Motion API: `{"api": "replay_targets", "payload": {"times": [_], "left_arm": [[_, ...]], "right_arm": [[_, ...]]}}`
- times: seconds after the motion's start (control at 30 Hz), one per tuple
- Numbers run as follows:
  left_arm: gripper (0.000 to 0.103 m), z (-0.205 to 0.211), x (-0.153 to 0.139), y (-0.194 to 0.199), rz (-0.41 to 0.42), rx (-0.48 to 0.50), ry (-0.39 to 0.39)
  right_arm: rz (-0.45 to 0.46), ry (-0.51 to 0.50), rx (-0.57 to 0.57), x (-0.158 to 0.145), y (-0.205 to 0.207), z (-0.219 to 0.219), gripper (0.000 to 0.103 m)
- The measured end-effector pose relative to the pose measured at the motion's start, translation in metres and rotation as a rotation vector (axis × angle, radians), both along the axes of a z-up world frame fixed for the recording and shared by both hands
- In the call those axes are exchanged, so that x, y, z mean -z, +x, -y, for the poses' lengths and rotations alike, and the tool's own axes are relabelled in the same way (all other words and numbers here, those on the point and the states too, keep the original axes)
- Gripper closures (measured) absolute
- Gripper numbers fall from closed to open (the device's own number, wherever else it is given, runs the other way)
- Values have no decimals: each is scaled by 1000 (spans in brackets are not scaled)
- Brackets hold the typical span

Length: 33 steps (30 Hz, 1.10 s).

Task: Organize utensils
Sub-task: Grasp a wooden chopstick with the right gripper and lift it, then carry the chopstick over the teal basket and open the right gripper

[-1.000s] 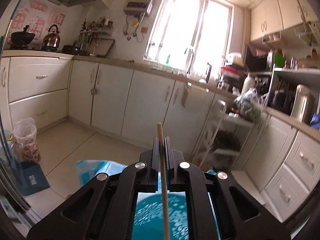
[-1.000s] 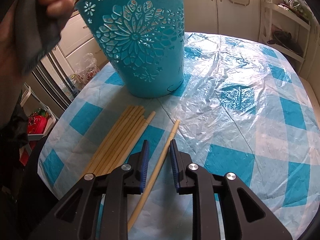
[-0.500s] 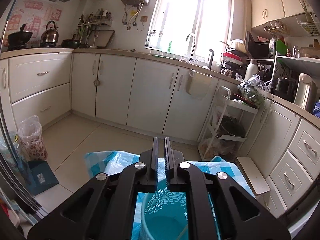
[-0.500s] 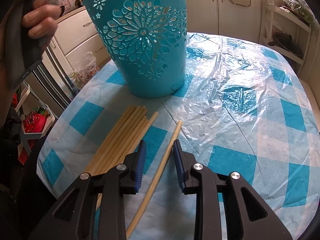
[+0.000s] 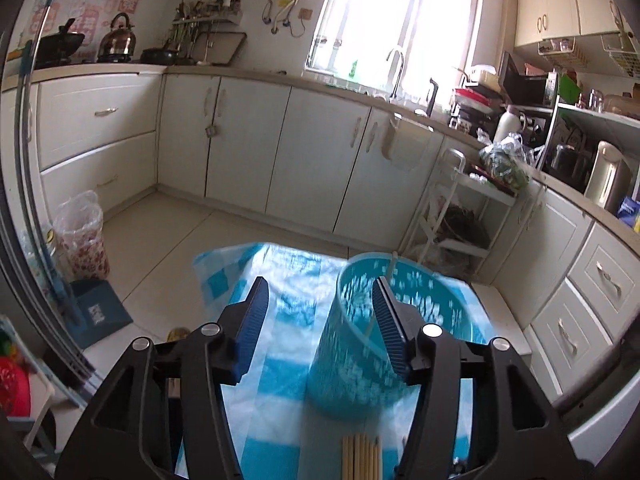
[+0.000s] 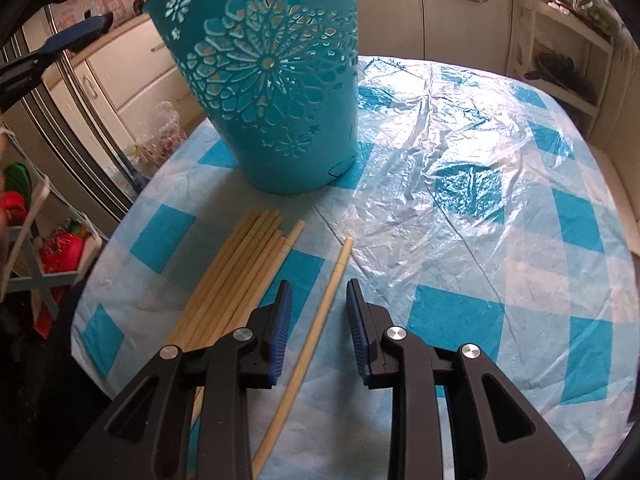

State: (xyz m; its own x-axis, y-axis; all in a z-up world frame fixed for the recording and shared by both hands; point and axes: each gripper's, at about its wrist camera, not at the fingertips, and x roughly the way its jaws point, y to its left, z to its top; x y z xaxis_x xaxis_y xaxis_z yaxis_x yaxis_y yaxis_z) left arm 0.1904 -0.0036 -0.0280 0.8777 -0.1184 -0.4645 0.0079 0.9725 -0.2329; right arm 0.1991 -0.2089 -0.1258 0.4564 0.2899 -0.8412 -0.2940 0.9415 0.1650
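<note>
A teal perforated basket (image 6: 268, 80) stands on the blue-checked tablecloth (image 6: 480, 240); it also shows in the left wrist view (image 5: 360, 356), with one chopstick (image 5: 390, 268) leaning inside it. My left gripper (image 5: 318, 320) is open and empty, above and left of the basket. A bundle of wooden chopsticks (image 6: 236, 280) lies in front of the basket; its ends show in the left wrist view (image 5: 362, 456). A single chopstick (image 6: 316, 328) lies apart, running between the fingers of my open right gripper (image 6: 316, 328).
The round table's edge (image 6: 92, 288) drops off at the left, by a small shelf with red items (image 6: 60, 248). White kitchen cabinets (image 5: 280, 152) line the far wall. A metal rack (image 5: 460, 220) stands beyond the table.
My left gripper let its chopstick drop into the basket, opened wide, then moved back and to the left. My right gripper moved slightly forward along the single chopstick, still open.
</note>
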Motion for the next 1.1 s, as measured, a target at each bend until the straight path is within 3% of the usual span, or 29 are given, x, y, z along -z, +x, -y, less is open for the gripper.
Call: {"api": "replay_targets", "payload": {"times": [0.2,0.23,0.3,0.37,0.43,0.47,0.63,0.7,0.8,0.93,1.1], "left_arm": [[46,-2,8,-14,-48,26,-6],[44,-2,9,-16,-57,24,-5],[41,-2,11,-18,-78,25,-1],[40,-5,9,-20,-83,24,-1],[37,-7,6,-26,-68,15,-3],[36,-8,4,-29,-59,9,-7],[34,-10,-12,-42,9,-23,-67],[33,-7,-21,-50,52,-41,-74],[29,-7,-31,-57,105,-74,-85],[26,-12,-40,-64,159,-112,-118],[24,-16,-38,-59,156,-123,-121]], "right_arm": [[22,-143,-25,0,2,-17,83],[23,-160,-50,0,1,-21,93],[12,-183,-90,-3,0,-26,97],[61,-157,-85,-15,-7,-21,97],[161,-51,-47,-45,-17,-7,97],[274,43,-37,-74,-26,0,97],[712,267,44,-177,-40,14,97],[843,354,96,-200,-34,21,97],[948,474,195,-208,-5,23,97],[912,570,308,-192,46,23,97],[833,533,334,-163,76,14,97]]}}
